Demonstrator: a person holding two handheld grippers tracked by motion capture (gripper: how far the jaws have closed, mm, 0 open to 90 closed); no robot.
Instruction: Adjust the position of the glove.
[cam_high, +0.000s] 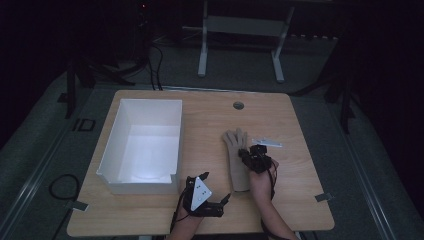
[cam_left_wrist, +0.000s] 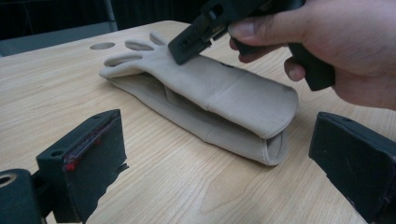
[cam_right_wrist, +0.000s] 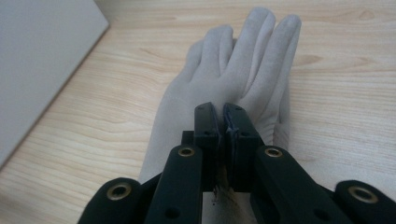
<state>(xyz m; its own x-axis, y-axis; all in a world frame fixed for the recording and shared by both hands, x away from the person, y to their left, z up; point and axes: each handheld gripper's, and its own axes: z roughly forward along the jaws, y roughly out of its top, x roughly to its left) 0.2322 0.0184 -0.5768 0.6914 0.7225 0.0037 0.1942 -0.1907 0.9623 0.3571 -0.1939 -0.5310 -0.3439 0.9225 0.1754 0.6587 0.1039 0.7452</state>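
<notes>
An open white box (cam_high: 142, 145) sits toward the table's (cam_high: 300, 200) left edge, likely waiting to receive something. Just right of it, near the front edge, the left gripper (cam_high: 220, 201) points its spread, empty jaws at the cuff of the beige glove (cam_high: 237, 157) lying flat at mid-table, seemingly lined up to take that end. The right gripper (cam_high: 244, 154) presses its clenched jaws onto the glove's palm, perhaps pinning it; whether fabric is pinched I cannot tell, and a pale object (cam_high: 267, 143) beyond is too small to identify.

My left gripper (cam_left_wrist: 219, 158) has its jaws spread wide at the bottom corners of the frame. Between them I see a beige glove (cam_left_wrist: 205, 93) lying flat on the wooden table (cam_left_wrist: 56, 88). At upper right, a hand (cam_left_wrist: 336, 42) holds the right gripper (cam_left_wrist: 191, 44) with its tip pressed on the glove.
</notes>
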